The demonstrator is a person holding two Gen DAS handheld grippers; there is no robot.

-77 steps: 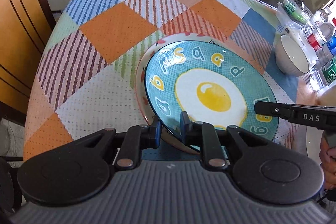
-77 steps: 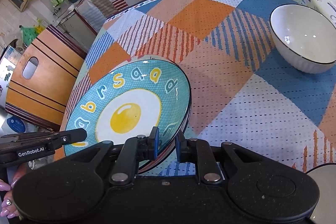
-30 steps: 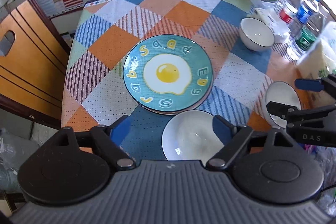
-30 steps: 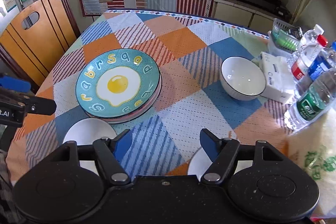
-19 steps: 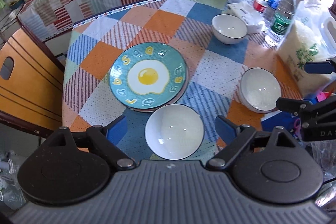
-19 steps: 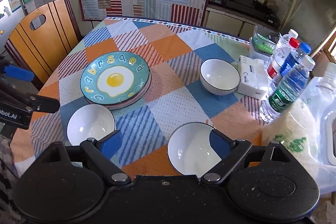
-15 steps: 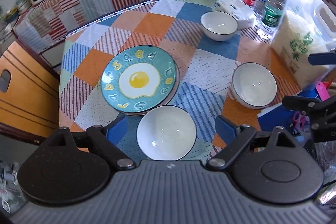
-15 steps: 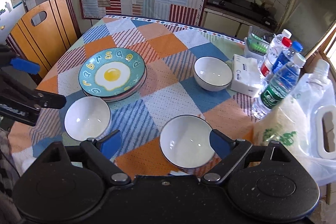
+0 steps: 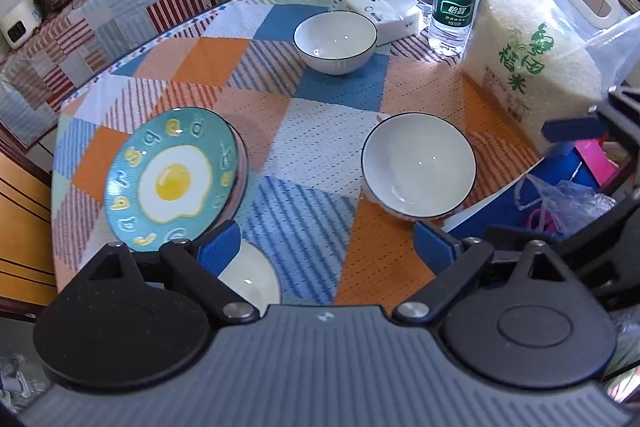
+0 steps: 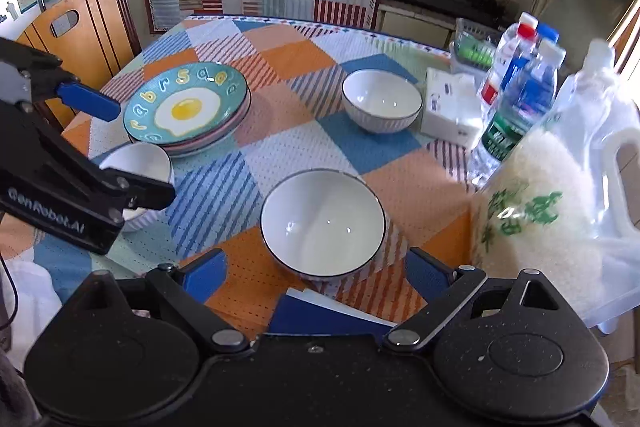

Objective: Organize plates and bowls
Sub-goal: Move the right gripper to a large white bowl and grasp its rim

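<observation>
Patchwork cloth covers the round table (image 10: 280,39). On its left side the egg-print plate (image 10: 186,109) tops a stack, well apart from three white bowls: near bowl (image 10: 322,223), far bowl (image 10: 382,101) beside the tissue pack (image 10: 450,107), and left bowl (image 10: 140,163). Both the left gripper (image 9: 326,247) and right gripper (image 10: 316,275) are spread wide, holding nothing.

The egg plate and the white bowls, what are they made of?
Egg plate: probably glazed ceramic; glossy printed surface with raised letters. White bowls, such as the nearest bowl: likely glazed porcelain; bright highlights, thin dark rim line, ribbed outside. Melamine can't be ruled out.
</observation>
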